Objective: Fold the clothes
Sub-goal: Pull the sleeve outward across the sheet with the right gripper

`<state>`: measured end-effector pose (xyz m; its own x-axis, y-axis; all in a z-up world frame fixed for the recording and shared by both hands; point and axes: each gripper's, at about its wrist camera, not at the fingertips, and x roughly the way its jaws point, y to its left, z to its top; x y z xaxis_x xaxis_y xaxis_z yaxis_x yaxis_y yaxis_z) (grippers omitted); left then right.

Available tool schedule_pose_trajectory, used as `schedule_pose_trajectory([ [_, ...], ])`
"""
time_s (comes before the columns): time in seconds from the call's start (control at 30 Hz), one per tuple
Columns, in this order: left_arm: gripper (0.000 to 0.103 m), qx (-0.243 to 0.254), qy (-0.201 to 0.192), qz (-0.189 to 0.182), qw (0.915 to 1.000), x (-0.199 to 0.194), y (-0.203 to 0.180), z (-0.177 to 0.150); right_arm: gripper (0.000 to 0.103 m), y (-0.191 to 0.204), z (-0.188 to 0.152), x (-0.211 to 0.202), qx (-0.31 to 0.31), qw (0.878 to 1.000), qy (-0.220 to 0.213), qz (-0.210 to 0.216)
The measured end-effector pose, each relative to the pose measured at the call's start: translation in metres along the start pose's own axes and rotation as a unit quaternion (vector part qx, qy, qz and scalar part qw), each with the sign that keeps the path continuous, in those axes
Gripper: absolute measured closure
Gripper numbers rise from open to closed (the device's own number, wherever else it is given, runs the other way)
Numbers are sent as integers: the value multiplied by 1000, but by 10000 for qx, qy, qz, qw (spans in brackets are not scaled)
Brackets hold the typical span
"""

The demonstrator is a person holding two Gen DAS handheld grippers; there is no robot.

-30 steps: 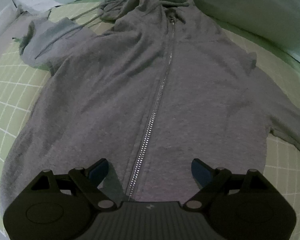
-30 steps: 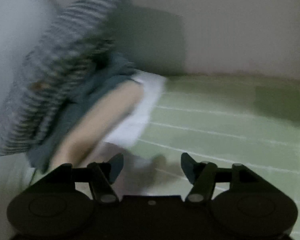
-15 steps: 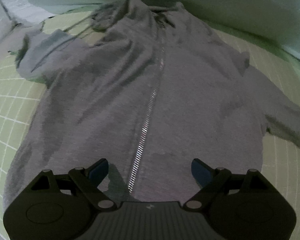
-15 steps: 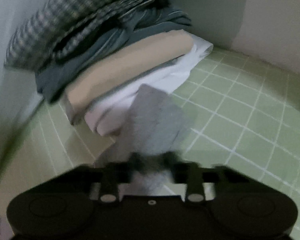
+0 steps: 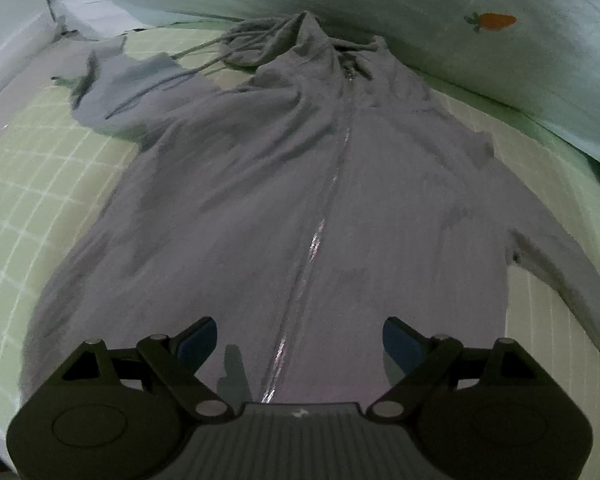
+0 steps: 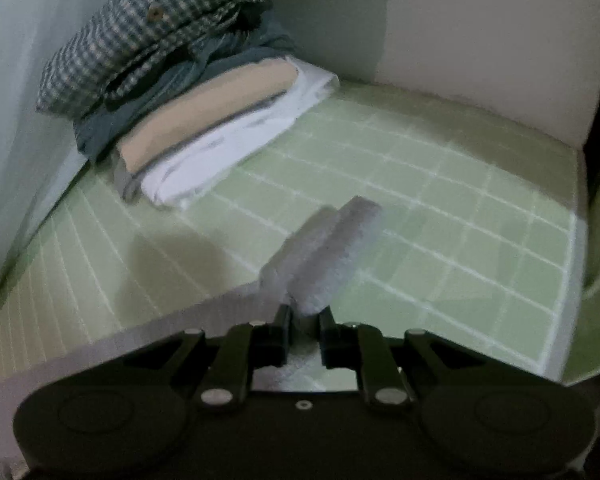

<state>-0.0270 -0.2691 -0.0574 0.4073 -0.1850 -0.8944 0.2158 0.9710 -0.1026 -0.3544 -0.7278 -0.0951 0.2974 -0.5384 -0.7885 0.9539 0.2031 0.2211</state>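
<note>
A grey zip-up hoodie [image 5: 300,184] lies flat and face up on the green checked bed sheet [image 5: 40,184], hood at the far end, zipper running down the middle. My left gripper [image 5: 300,340] is open and empty, hovering over the hoodie's bottom hem astride the zipper. In the right wrist view my right gripper [image 6: 304,320] is shut on the grey sleeve cuff [image 6: 324,252] of the hoodie, which sticks out past the fingers, lifted above the sheet [image 6: 460,220].
A stack of folded clothes [image 6: 188,100], checked shirt on top, sits in the far left corner by the wall. A pale green quilt with a carrot print [image 5: 496,22] lies along the far side. A white wall [image 6: 480,40] bounds the bed's end.
My right gripper went from open and empty to shut on the sleeve cuff and has lifted it. My left gripper stayed open and drew back slightly over the hem.
</note>
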Motion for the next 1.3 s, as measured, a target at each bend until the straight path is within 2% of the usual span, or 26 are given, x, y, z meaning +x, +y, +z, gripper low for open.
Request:
schedule_pose_trajectory([
  [0.2,13,-247,-12,213,9995,-29,42,-24,80,-4,-19,-6,-139,9997,139,-173],
  [0.27,13,-333,-37,293,9990,-38,58,-28,68,-1,-20,-10,-172,9993,141,-290],
  [0.3,13,-371,-68,335,9987,-43,65,-30,65,2,-21,-14,-177,9992,120,-325],
  [0.4,13,-522,-129,405,9977,-52,87,-32,50,18,-30,-28,-252,9991,59,-349],
  [0.43,13,-544,-138,422,9975,-53,95,-31,41,28,-37,-33,-345,9989,11,-306],
  [0.47,13,-567,-146,439,9973,-54,102,-30,27,38,-43,-37,-438,9987,-37,-263],
  [0.53,13,-612,-163,472,9969,-57,116,-28,11,62,-62,-47,-658,9977,-146,20],
  [0.6,13,-640,-154,482,9967,-57,133,-25,1,89,-83,-56,-886,9950,-226,411],
  [0.7,9,-719,-167,479,9961,-56,159,-16,0,138,-120,-66,-1265,9879,-27,891],
  [0.83,9,-774,-220,472,9956,-51,196,5,0,209,-172,-78,-1819,9728,198,1419],
  [1.0,8,-762,-296,478,9955,-41,245,38,0,286,-235,-87,-2281,9560,506,1777],
  [1.1,8,-773,-355,505,9951,-31,278,61,0,320,-263,-82,-2496,9512,626,1704],
  [1.3,8,-840,-519,453,9941,0,338,124,0,359,-288,-67,-2661,9594,161,924],
])
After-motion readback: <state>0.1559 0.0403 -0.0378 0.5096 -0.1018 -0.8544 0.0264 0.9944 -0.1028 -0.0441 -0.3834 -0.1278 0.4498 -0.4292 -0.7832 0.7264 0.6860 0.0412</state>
